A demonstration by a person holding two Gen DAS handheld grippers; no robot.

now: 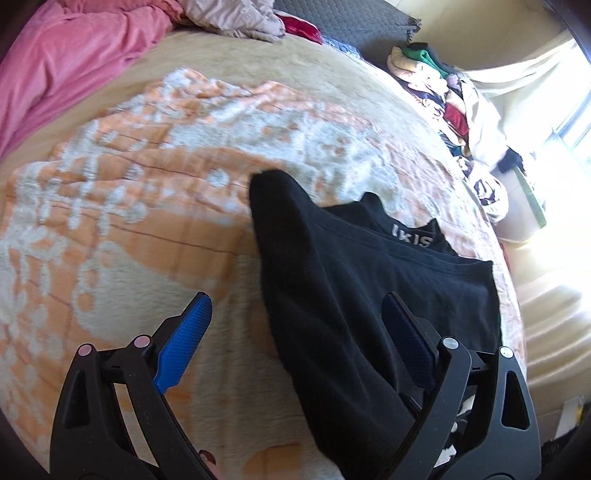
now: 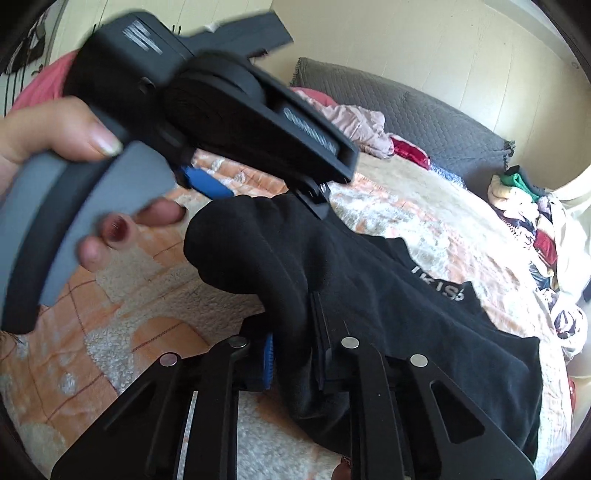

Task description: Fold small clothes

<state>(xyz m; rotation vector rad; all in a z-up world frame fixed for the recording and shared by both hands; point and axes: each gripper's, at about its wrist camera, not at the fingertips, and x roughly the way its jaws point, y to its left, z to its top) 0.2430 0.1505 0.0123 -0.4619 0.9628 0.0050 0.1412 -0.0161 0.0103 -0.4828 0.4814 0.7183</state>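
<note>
Rightward, black garment (image 1: 354,295) near blanket edge (image 1: 495,258)

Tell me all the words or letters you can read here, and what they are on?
"IKIS": pale letters on the waistband of the black underwear; only part of the word may show.
Pale lines on top of the left tongs' grip: too blurred to read.
Nothing else has writing I can read.
</note>
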